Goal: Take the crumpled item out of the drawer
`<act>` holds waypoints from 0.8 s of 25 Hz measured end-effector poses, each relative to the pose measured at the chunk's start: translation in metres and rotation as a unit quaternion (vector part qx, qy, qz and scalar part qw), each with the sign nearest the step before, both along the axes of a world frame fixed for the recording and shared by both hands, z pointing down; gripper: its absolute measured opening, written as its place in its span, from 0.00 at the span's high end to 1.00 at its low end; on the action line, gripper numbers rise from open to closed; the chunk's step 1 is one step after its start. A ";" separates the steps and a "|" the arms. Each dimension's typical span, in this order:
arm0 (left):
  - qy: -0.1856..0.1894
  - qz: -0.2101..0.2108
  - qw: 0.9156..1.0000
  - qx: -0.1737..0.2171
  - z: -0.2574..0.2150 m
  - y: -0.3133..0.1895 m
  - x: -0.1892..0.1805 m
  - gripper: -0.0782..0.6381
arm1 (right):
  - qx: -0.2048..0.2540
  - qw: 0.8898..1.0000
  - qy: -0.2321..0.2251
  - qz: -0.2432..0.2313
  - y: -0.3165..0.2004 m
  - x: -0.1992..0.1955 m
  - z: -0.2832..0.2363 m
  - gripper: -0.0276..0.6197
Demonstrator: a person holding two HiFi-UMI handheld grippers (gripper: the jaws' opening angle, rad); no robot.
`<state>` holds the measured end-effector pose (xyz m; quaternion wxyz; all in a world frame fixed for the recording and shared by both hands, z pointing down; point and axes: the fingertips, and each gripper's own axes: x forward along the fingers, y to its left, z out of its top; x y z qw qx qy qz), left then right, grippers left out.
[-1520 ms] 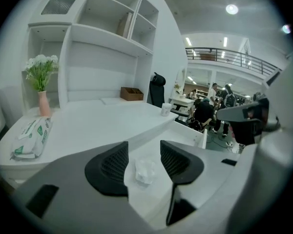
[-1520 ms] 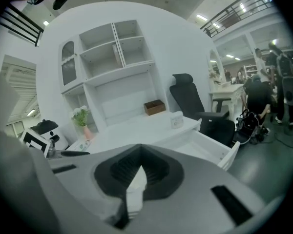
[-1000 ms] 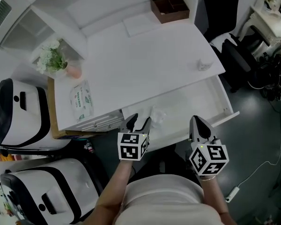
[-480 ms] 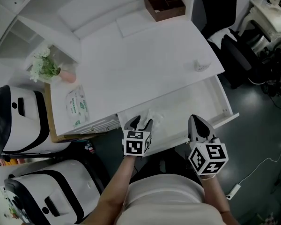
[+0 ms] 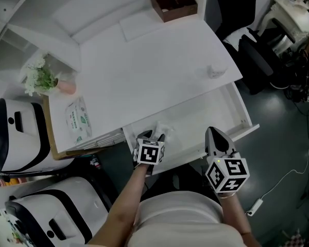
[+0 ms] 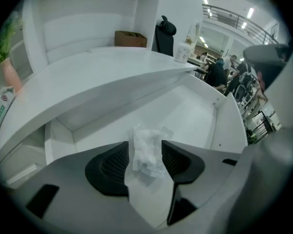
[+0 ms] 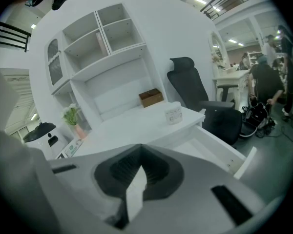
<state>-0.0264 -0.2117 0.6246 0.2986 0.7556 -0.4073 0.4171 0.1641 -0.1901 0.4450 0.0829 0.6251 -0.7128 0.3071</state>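
The crumpled item (image 6: 146,152), a wad of clear white wrap, lies on the floor of the open white drawer (image 6: 229,126) near its left end. My left gripper (image 6: 144,157) is open, one jaw on each side of the wad, with the right pad close against it. From the head view the crumpled item (image 5: 164,129) peeks out just beyond the left gripper (image 5: 153,136), inside the drawer (image 5: 245,118). My right gripper (image 5: 216,138) hangs in front of the drawer's front edge, shut and holding nothing; its own view shows the right gripper (image 7: 140,150) with jaws meeting at the tip.
The white desk top (image 5: 144,71) above the drawer carries a small clear cup (image 5: 215,71), a brown box (image 5: 173,2), a potted plant (image 5: 41,78) and a wipes pack (image 5: 76,120). White-and-black machines (image 5: 15,133) stand at the left, a dark chair (image 5: 257,50) at the right.
My left gripper has moved forward into the drawer and its jaws have narrowed around the crumpled item. The right gripper has stayed where it was.
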 end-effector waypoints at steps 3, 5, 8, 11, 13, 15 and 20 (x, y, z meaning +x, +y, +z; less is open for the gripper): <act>-0.012 0.006 1.000 -0.014 0.013 -0.001 0.001 0.61 | -0.002 1.000 0.003 0.003 -0.002 0.004 0.000 0.95; -0.017 0.005 1.000 -0.023 0.020 -0.002 0.002 0.61 | -0.003 1.000 0.003 0.004 -0.003 0.006 0.001 0.95; -0.030 0.007 0.999 -0.036 0.033 -0.003 0.001 0.61 | -0.007 1.000 0.002 0.005 -0.004 0.007 0.004 0.95; -0.034 0.016 0.998 -0.049 0.043 -0.001 0.004 0.61 | -0.011 1.000 0.000 0.004 -0.004 0.006 0.006 0.95; -0.037 0.021 0.998 -0.054 0.047 0.000 0.005 0.61 | -0.013 1.000 0.000 0.003 -0.005 0.006 0.007 0.95; -0.036 0.022 0.997 -0.057 0.050 0.000 0.006 0.61 | -0.014 1.000 0.000 0.002 -0.006 0.006 0.008 0.95; -0.021 0.016 0.997 -0.066 0.053 0.000 0.006 0.61 | -0.021 1.000 0.000 -0.001 -0.008 0.005 0.011 0.95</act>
